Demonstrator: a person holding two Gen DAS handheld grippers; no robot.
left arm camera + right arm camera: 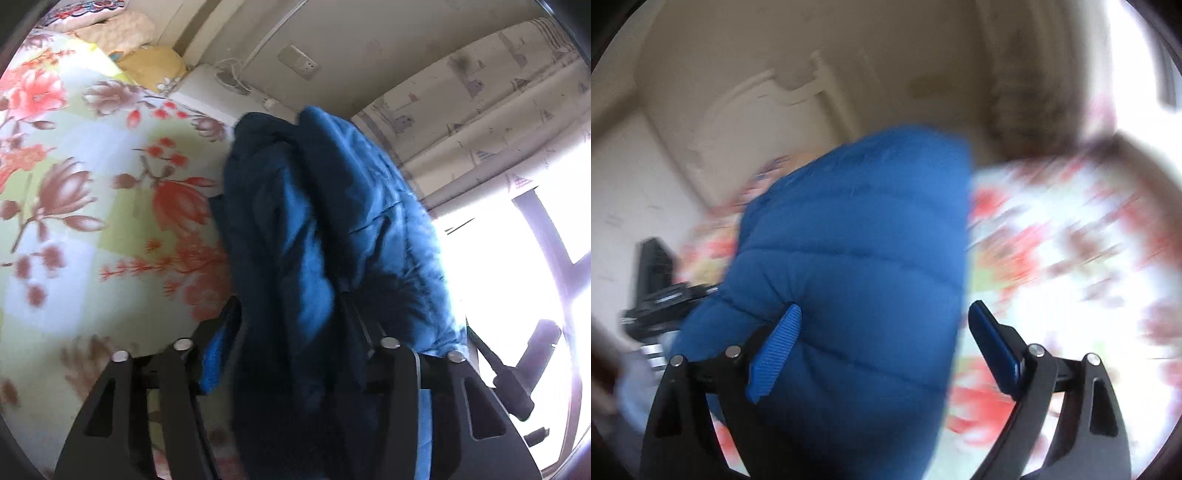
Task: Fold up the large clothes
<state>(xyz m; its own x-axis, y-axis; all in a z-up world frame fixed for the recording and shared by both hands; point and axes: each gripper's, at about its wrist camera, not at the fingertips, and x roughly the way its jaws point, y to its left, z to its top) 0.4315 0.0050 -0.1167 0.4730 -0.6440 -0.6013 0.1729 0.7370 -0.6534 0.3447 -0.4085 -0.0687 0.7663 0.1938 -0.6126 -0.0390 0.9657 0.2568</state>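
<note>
Both grippers are busy with one blue puffer jacket (pixel 332 221) above a bed covered in a floral bedsheet (pixel 74 184).

In the left wrist view, the left gripper (pixel 295 332) has the jacket bunched thickly between its two black fingers; a blue finger pad (pixel 214 354) shows at the left edge of the cloth, while the other side is buried under fabric and a dark fur-like trim. The fingers are pressed against the bundle from both sides, so the left gripper is clamped on the jacket. The garment rises from the fingers in two crumpled lobes, its darker lining turned outward on the left and the brighter quilted shell on the right. Beyond it lie the bedsheet with red and brown flowers, a yellow pillow (pixel 155 66) near the wall, a wall socket (pixel 299 62), patterned curtains (pixel 480 92) and a bright window (pixel 517 277). A black device (pixel 517 376) shows at the lower right against the window light.

In the right wrist view, which is heavily motion-blurred, the right gripper (pixel 882 314) stands with its fingers spread wide. The jacket's quilted shell (pixel 857 240) fills the gap; the left blue pad (pixel 775 354) lies against the cloth, while the right pad (pixel 993 343) is apart from it, with the bedsheet (pixel 1071 258) visible between. The right gripper is therefore open. A white headboard (pixel 768 96) stands behind, and a black object (pixel 657 280) sits at the left.
</note>
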